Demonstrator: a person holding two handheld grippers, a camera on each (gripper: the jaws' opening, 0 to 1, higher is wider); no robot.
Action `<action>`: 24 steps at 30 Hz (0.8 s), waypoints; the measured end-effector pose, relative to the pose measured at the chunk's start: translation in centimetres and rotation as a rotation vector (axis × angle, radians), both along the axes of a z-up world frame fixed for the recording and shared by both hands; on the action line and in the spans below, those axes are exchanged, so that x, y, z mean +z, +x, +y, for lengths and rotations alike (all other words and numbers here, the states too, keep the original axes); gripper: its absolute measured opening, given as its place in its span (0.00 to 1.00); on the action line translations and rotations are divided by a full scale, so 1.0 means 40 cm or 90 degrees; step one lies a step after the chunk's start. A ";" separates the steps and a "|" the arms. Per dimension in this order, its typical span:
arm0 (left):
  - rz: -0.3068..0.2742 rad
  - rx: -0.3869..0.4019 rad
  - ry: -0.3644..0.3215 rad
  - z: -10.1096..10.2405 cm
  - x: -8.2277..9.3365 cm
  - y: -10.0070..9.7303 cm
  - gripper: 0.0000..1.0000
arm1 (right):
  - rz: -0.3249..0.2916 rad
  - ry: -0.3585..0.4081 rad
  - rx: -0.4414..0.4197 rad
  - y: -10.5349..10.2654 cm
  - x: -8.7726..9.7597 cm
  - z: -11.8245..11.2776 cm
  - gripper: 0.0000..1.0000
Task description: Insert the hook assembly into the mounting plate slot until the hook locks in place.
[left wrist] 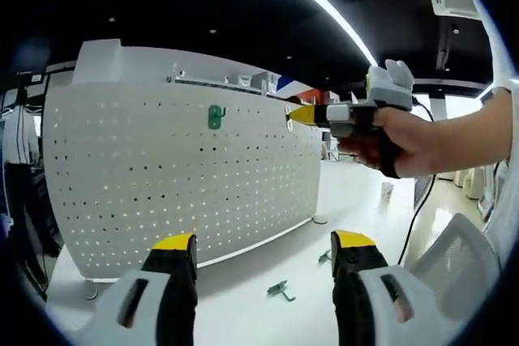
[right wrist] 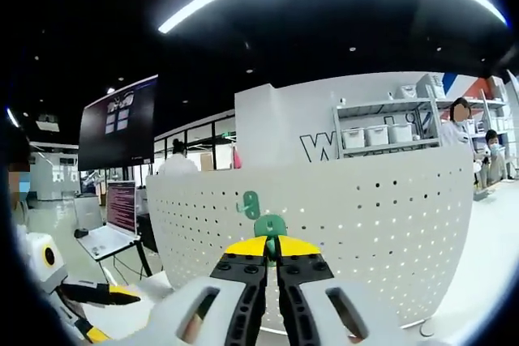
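right gripper (right wrist: pixel 272 241) is clamping a green hook (right wrist: pixel 270 225) at the pegboard (right wrist: pixel 365 216), left gripper (left wrist: pixel 263 241) jaws hanging wide apart over the tabletop (left wrist: pixel 243 297)

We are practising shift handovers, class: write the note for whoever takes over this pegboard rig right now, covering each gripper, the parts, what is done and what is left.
Right gripper: shut on a green hook, held up at the white pegboard.
Left gripper: open, holding nothing, low over the table.
Done: one green hook already hangs on the pegboard.
Spare hooks lie on the table.
Left: push the held hook into the holes until it locks; whether it is seated yet cannot be told.
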State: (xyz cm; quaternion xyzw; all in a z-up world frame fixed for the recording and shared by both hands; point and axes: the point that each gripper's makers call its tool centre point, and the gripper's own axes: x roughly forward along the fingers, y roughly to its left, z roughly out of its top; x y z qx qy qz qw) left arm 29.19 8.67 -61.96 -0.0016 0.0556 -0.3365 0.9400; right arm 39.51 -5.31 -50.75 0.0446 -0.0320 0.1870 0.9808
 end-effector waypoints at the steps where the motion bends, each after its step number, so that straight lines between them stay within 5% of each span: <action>1: 0.001 0.002 0.000 0.005 -0.003 0.000 0.69 | -0.002 -0.001 -0.002 0.005 0.004 0.000 0.01; 24: -0.009 0.035 -0.008 0.054 -0.019 -0.026 0.72 | -0.020 -0.004 -0.051 0.105 0.042 -0.010 0.01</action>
